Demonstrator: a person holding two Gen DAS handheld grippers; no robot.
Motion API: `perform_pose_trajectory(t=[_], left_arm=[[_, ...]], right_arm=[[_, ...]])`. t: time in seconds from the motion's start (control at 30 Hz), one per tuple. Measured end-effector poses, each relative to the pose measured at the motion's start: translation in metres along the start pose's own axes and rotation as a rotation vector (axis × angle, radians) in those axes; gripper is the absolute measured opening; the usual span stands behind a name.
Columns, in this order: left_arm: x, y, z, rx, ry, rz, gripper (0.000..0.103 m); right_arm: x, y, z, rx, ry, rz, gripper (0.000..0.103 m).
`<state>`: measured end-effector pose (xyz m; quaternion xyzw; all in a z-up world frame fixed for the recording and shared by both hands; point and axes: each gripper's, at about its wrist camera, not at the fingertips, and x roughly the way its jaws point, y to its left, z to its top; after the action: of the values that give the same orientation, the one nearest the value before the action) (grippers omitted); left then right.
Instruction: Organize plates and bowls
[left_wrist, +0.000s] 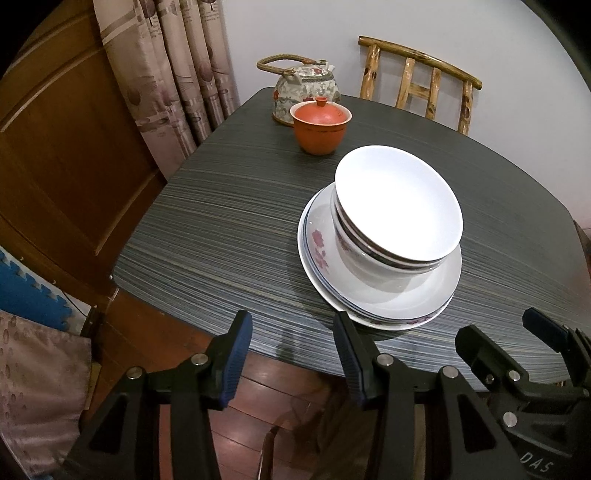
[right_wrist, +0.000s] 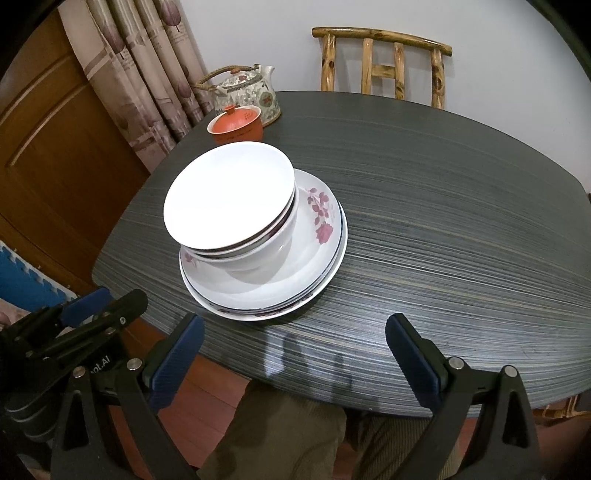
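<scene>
A stack of white bowls (left_wrist: 399, 206) (right_wrist: 229, 195) with dark rim bands sits on a stack of white flower-patterned plates (left_wrist: 388, 295) (right_wrist: 306, 254) near the front of the dark striped table (left_wrist: 221, 221) (right_wrist: 443, 221). My left gripper (left_wrist: 293, 347) is open and empty at the table's front edge, just left of the plates. My right gripper (right_wrist: 295, 350) is open and empty at the front edge, below and right of the plates. Each gripper also shows in the other's view, the right one (left_wrist: 517, 339) and the left one (right_wrist: 107, 302).
A red lidded cup (left_wrist: 320, 123) (right_wrist: 236, 123) and a floral teapot (left_wrist: 306, 86) (right_wrist: 251, 92) stand at the table's far left corner. A bamboo chair (left_wrist: 421, 81) (right_wrist: 384, 59) is behind the table. Curtain (left_wrist: 170, 74) and wooden door (left_wrist: 66, 147) are to the left.
</scene>
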<state>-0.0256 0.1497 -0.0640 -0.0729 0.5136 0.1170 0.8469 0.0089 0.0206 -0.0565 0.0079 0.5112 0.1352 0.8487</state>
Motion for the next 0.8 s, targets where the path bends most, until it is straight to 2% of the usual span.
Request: perform_pose_trajectory(t=[0.43, 0.67, 0.8], left_arm=[[0.0021, 0.0019, 0.002, 0.006, 0.003, 0.006, 0.047], [0.0002, 0.0022, 0.0023, 0.02, -0.034, 0.017, 0.047], [0.0017, 0.0051, 0.0059, 0.015, -0.029, 0.008, 0.047]], right_arm=[[0.0033, -0.0004, -0.0017, -0.002, 0.008, -0.001, 0.098], [0.0056, -0.0038, -0.0035, -0.003, 0.023, 0.004, 0.098], [0.0063, -0.0035, -0.0027, -0.006, 0.024, 0.007, 0.098]])
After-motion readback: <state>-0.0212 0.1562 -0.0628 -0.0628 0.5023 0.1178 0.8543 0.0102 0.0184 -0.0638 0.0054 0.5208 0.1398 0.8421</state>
